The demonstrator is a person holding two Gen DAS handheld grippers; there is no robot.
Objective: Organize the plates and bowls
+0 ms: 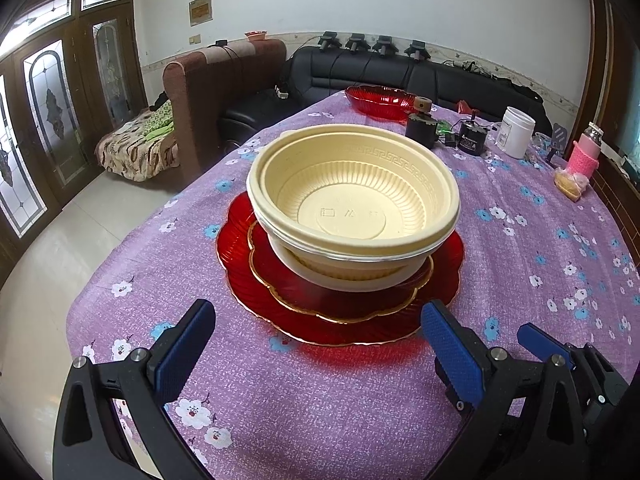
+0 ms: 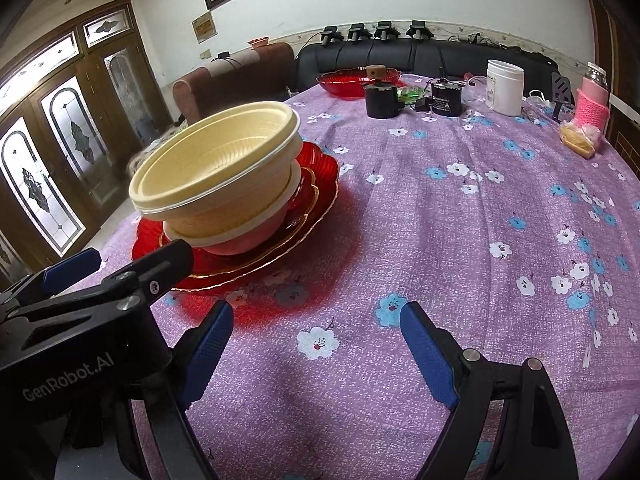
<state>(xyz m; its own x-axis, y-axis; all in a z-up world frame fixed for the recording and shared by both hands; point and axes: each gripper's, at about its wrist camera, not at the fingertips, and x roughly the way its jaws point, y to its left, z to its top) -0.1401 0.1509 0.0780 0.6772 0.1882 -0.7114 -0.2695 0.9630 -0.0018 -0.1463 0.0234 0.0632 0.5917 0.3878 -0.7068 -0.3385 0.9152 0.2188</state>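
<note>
The cream bowls point(image 1: 354, 200) sit nested on two stacked red plates point(image 1: 340, 312) near the table point(image 1: 520, 280) edge, smaller pieces on larger, which suggests the sorting is mostly done. A separate red dish point(image 1: 380, 100) waits at the far end, probably the last piece to join. The left gripper point(image 1: 316, 340) hovers just before the stack, spread wide and holding nothing. The right gripper point(image 2: 316, 344) hangs beside it over bare cloth, equally wide and empty, free to reach.
</note>
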